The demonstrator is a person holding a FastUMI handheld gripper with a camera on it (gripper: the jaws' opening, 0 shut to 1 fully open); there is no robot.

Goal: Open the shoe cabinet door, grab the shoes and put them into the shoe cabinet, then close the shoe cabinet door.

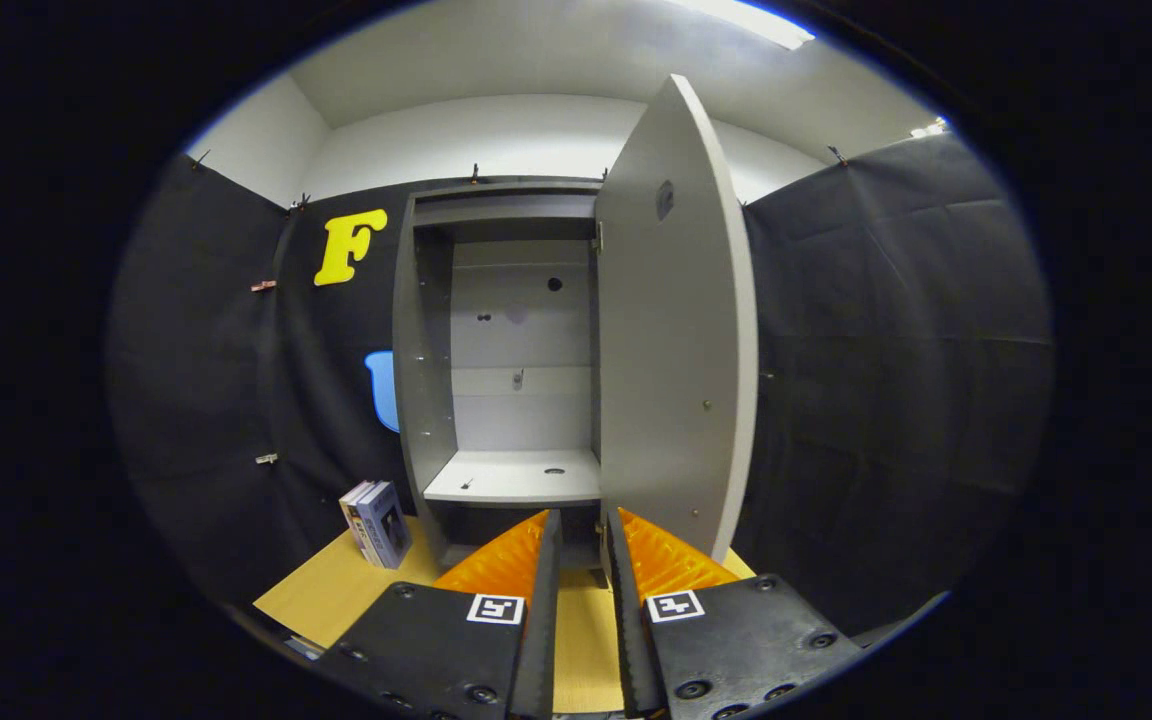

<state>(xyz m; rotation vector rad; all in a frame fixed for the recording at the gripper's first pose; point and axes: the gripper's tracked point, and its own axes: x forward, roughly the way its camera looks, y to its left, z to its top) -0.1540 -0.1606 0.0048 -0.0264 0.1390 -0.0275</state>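
A grey shoe cabinet (423,380) stands straight ahead against the black cloth wall. Its door (676,330) is swung wide open on the right, and the door's free edge points toward me. Inside are a pale back panel and one light shelf (516,478) with nothing on it. My gripper (582,514) is low in front of the cabinet, its fingertips just below the shelf's front edge and beside the bottom corner of the door. The fingers stand a narrow gap apart with nothing between them.
The cabinet rests on a light wooden surface (336,590). A few upright books (376,522) lean by the cabinet's left foot. Black cloth walls close in on the left and right.
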